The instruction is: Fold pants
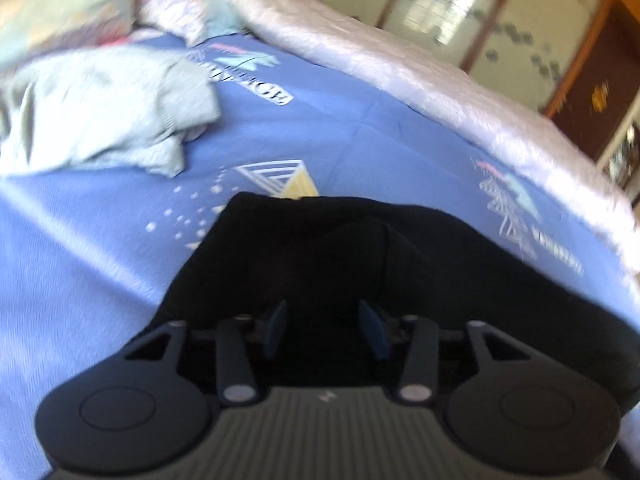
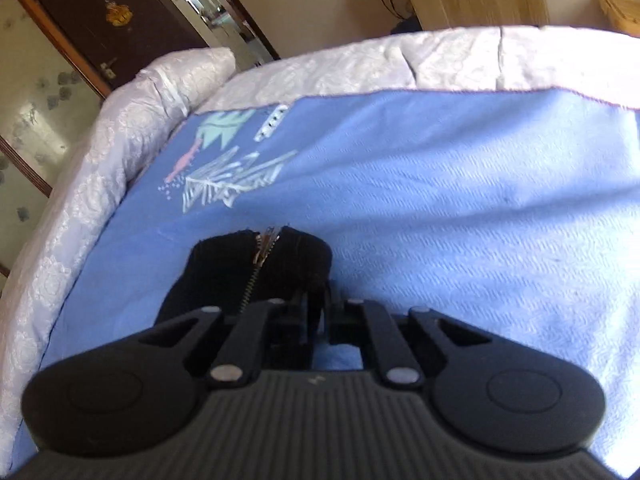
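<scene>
Black pants (image 1: 360, 248) lie spread on the blue bed sheet (image 1: 100, 248) in the left wrist view. My left gripper (image 1: 324, 322) hovers low over them, open, and its blue pads (image 1: 276, 326) stand apart with only dark cloth behind them. In the right wrist view a bunched end of the pants (image 2: 224, 276), with a silver zipper (image 2: 262, 258) running up it, sticks out ahead of my right gripper (image 2: 319, 312). That gripper is shut, and its fingers pinch a fold of the black fabric just above the sheet (image 2: 460, 220).
A crumpled pale green garment (image 1: 108, 112) lies on the sheet to the far left. A rolled white quilt (image 1: 400, 72) runs along the bed's far edge (image 2: 80, 184). Wardrobe doors (image 1: 500, 28) and a dark door (image 2: 100, 20) stand beyond the bed.
</scene>
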Action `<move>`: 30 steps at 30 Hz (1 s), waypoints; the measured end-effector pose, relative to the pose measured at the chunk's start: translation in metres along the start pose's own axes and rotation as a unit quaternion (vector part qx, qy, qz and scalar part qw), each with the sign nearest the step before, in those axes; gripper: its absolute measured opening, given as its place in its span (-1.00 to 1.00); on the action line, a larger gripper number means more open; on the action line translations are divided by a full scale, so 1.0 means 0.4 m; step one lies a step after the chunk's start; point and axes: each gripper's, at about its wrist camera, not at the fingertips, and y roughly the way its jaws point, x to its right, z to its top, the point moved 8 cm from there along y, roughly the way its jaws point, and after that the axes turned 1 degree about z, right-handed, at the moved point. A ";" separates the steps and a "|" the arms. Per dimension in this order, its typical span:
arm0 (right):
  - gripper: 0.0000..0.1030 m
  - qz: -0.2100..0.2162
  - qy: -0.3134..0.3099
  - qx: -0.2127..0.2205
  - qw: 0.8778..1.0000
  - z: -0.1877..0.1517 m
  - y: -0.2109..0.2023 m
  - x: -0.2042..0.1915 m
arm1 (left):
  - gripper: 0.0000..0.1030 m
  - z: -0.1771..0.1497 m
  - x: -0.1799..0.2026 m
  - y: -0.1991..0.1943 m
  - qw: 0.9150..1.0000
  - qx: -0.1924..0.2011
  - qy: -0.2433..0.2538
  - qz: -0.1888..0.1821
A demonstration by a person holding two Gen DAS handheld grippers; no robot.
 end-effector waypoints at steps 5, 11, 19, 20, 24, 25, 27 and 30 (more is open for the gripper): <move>-0.02 0.017 0.001 0.010 1.000 -0.005 -0.145 0.005 | -0.11 -0.012 0.008 -0.092 0.999 -0.022 -0.029 -0.039; -0.02 0.150 -0.066 -0.052 0.985 -0.114 -0.419 -0.026 | -0.08 -0.036 -0.108 -0.319 0.997 0.007 -0.073 -0.036; -0.01 0.181 -0.119 -0.093 0.972 -0.317 -0.694 0.146 | 0.00 -0.185 -0.252 -0.501 0.990 -0.026 -0.137 -0.031; -0.01 0.173 -0.117 -0.092 0.974 -0.334 -0.716 0.173 | 0.00 -0.206 -0.258 -0.511 0.989 -0.033 -0.143 -0.036; 0.01 0.147 -0.101 -0.086 0.980 -0.372 -0.771 0.250 | 0.01 -0.271 -0.267 -0.526 0.983 -0.060 -0.163 -0.059; 0.01 0.145 -0.088 -0.088 0.982 -0.375 -0.774 0.264 | 0.03 -0.285 -0.264 -0.528 0.981 -0.065 -0.169 -0.067; 0.01 0.145 -0.063 -0.087 0.984 -0.376 -0.783 0.291 | 0.11 -0.302 -0.260 -0.521 0.977 -0.076 -0.180 -0.081; 0.01 0.137 -0.039 -0.081 0.987 -0.372 -0.790 0.329 | 0.14 -0.322 -0.259 -0.503 0.971 -0.088 -0.203 -0.093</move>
